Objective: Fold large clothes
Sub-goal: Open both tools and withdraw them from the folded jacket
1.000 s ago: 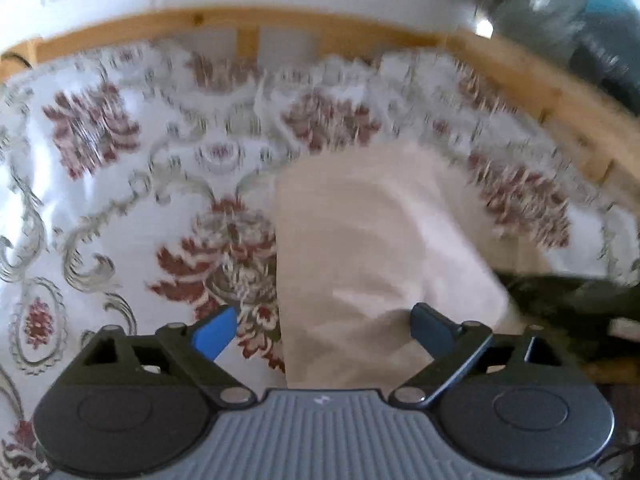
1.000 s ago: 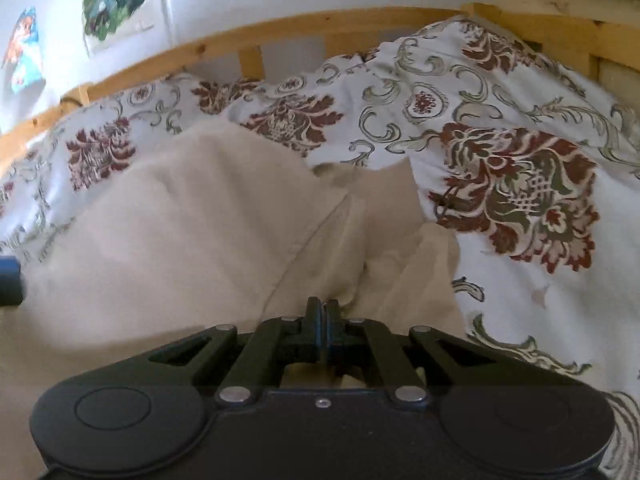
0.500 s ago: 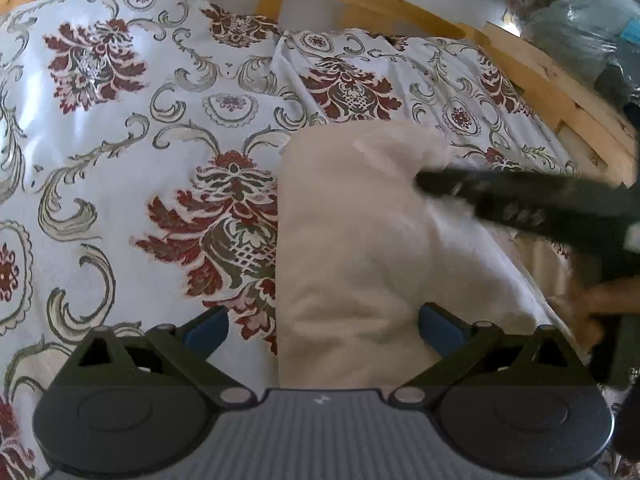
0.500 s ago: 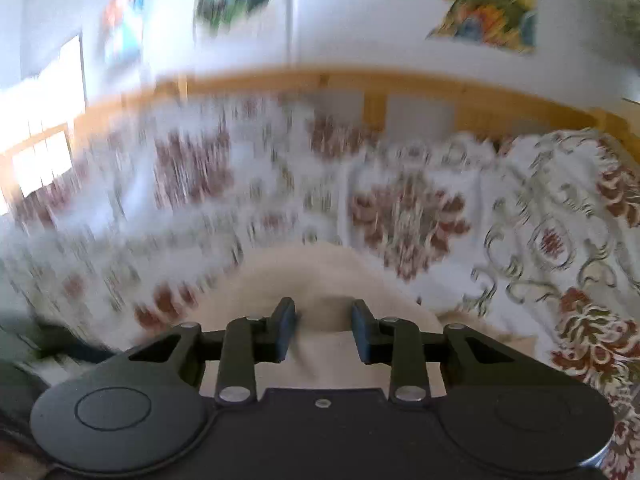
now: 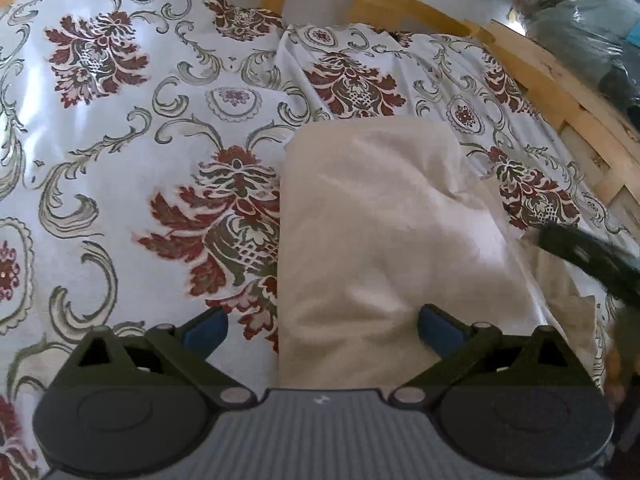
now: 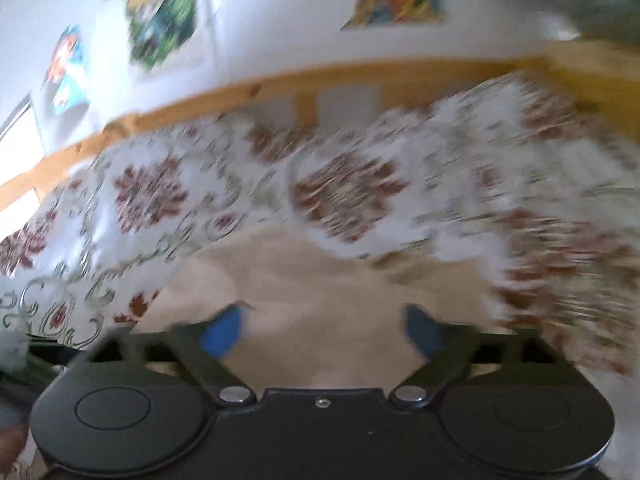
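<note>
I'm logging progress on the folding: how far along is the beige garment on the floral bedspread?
Done: the beige fabric garment lies as a narrow folded stack on the floral bedspread. In hand: nothing; the right gripper has just been opening, with no cloth between its pads, and the left gripper is open over the stack. Left: perhaps tidying the loose layers at the stack's right edge.

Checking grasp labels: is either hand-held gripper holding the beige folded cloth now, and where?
Nothing is held. The left hand-held gripper and the right hand-held gripper are open above the beige folded cloth.

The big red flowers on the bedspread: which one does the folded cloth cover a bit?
The red flower just left of the beige folded cloth. Its right edge slips under the cloth; the others lie fully uncovered.
</note>
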Available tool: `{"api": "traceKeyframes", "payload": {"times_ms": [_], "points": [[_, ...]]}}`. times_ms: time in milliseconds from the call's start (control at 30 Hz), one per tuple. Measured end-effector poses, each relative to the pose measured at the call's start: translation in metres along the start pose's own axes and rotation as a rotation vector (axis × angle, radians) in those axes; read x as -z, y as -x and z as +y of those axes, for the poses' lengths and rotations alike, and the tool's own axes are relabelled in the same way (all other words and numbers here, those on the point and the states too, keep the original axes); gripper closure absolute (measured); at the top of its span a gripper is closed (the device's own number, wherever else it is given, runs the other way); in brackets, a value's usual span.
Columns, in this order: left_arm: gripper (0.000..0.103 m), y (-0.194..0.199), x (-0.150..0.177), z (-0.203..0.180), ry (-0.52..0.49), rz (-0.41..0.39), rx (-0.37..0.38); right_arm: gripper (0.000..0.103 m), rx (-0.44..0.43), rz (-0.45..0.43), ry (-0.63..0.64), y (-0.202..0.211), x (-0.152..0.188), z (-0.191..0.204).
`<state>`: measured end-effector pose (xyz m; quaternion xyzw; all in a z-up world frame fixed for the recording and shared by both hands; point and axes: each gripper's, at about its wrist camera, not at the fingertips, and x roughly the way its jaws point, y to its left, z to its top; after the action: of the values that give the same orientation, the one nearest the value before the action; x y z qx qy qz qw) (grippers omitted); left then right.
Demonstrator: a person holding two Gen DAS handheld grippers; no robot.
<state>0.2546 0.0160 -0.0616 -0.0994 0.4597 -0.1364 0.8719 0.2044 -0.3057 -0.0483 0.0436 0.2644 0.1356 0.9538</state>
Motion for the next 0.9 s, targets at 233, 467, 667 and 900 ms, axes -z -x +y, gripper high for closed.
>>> {"api": "traceKeyframes", "payload": {"times_ms": [233,467,667,900], "points": [[0.001,0.028,0.012,0.01,-0.025,-0.076,0.103,0.001,0.098,0.027,-0.131,0.032,0.012,-0.049],[0.0,0.004,0.006,0.03,0.004,0.034,0.158,0.001,-0.007,0.101,-0.312,-0.011,0.033,-0.081],[0.0,-0.009,-0.003,0.028,0.063,0.08,0.134,0.02,-0.01,0.123,-0.229,-0.026,0.037,-0.064],[0.001,0.038,0.02,0.011,0.076,-0.026,-0.003,0.003,0.087,0.074,-0.264,0.026,0.029,-0.042]]}}
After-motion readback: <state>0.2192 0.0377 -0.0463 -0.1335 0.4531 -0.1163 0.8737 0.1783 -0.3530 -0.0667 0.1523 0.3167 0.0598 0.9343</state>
